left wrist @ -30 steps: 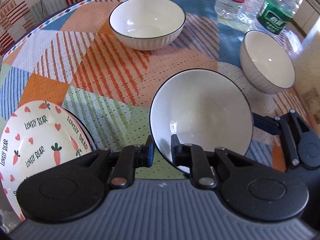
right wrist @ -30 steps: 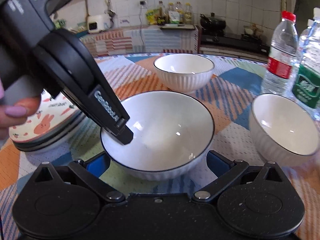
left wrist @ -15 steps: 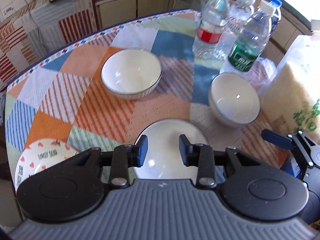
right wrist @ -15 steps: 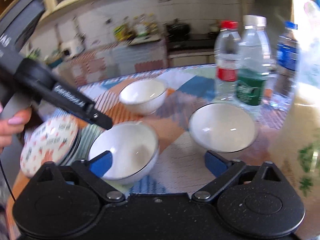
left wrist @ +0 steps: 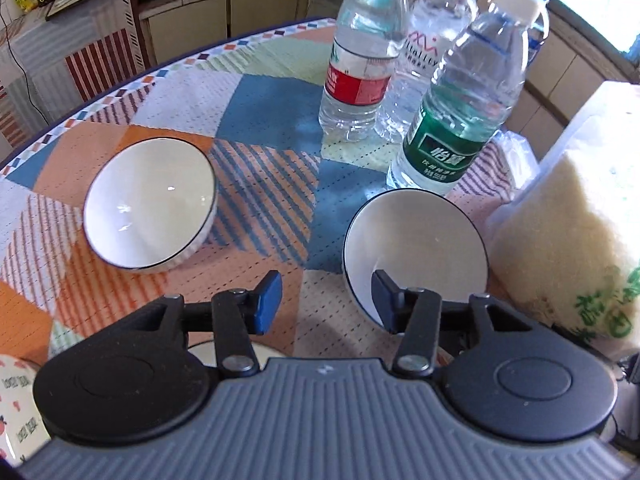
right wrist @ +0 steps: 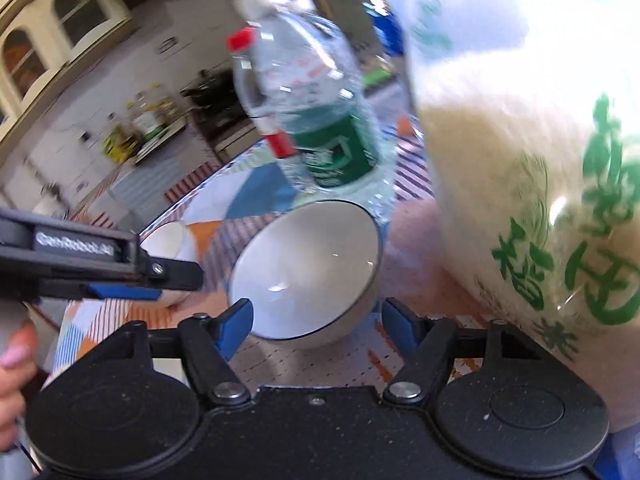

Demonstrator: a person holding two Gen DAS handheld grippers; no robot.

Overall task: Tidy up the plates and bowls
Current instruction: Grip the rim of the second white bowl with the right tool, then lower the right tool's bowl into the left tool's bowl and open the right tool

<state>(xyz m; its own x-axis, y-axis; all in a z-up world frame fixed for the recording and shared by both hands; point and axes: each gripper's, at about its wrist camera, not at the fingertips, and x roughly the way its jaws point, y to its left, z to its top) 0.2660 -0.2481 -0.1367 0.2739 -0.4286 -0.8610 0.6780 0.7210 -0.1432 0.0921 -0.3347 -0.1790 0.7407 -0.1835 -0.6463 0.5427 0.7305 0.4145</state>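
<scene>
My left gripper [left wrist: 326, 302] hovers above the patterned tablecloth [left wrist: 264, 120], its jaws opening with nothing between them. A white bowl with a dark rim [left wrist: 150, 204] stands at the left, and a second one [left wrist: 416, 248] at the right; my right fingertip overlaps the second bowl's near rim in the picture. In the right wrist view that second bowl [right wrist: 308, 264] sits just ahead of my right gripper [right wrist: 318, 324], whose jaws are closing around its base without pressing on it. A heart-print plate [left wrist: 16, 400] shows at the lower left.
Three water bottles [left wrist: 460, 120] stand behind the right bowl. A large bag of rice [left wrist: 568, 220] crowds its right side. The left gripper [right wrist: 160, 280] and a hand [right wrist: 12, 368] reach in from the left. The table's edge curves along the far side.
The left gripper let go of the near bowl, rose and moved toward the bottles while its jaws widened. The right gripper rolled and swung over to the bowl by the rice bag, jaws narrowing.
</scene>
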